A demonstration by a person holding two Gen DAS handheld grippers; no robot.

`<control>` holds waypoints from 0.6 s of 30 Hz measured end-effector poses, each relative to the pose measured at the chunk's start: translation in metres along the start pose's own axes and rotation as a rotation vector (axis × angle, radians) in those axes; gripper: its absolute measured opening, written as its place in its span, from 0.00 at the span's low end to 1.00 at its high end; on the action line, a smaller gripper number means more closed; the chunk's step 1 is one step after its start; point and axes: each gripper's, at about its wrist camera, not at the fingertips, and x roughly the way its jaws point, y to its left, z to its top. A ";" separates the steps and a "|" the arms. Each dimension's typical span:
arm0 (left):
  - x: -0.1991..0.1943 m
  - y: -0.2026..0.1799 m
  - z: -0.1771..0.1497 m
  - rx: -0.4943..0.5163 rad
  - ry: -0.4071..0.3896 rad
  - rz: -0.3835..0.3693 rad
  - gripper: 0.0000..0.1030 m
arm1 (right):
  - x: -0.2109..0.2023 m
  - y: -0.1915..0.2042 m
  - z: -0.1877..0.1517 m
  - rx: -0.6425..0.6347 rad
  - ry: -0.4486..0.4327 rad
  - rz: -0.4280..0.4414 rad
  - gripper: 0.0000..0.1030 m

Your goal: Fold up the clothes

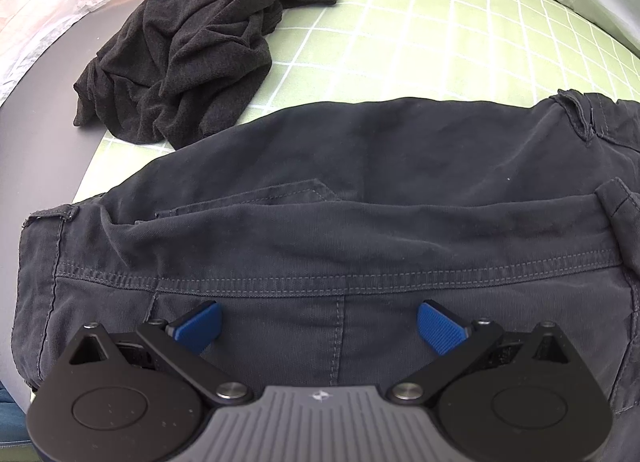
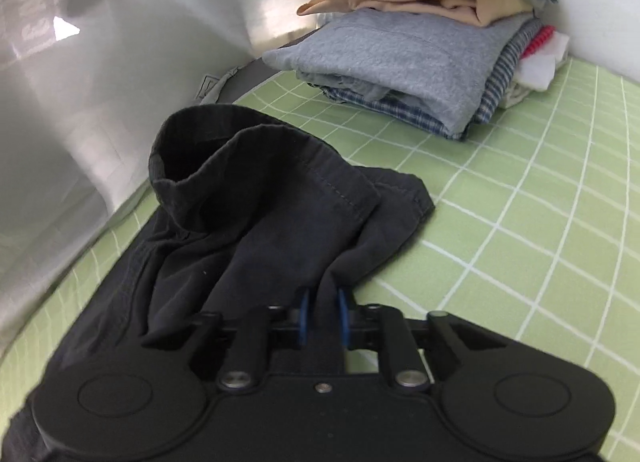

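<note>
Dark navy trousers lie flat on the green grid mat, waistband and back pocket toward the camera. My left gripper hangs just above the seat of them, blue pads wide apart, nothing between them. In the right wrist view a trouser leg lies rumpled on the mat, its hem standing up as an open cuff. My right gripper is shut on a pinched fold of this leg's fabric, blue pads pressed against the cloth.
A crumpled black garment lies at the mat's far left, partly on the grey table. A stack of folded clothes stands at the far side in the right wrist view, beside a white wall. Bare green mat lies to the right.
</note>
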 end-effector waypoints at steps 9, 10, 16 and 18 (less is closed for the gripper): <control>-0.009 -0.013 -0.019 0.130 -0.006 -0.027 1.00 | -0.067 -0.067 -0.040 -0.059 -0.022 -0.179 0.04; -0.011 -0.016 -0.023 0.148 -0.010 -0.029 1.00 | -0.077 -0.080 -0.047 -0.061 -0.015 -0.200 0.04; -0.021 -0.028 -0.042 0.195 -0.036 -0.024 1.00 | -0.125 -0.147 -0.081 -0.073 0.038 -0.272 0.06; -0.026 -0.023 -0.042 0.157 -0.044 -0.042 1.00 | -0.135 -0.157 -0.078 -0.032 0.039 -0.267 0.09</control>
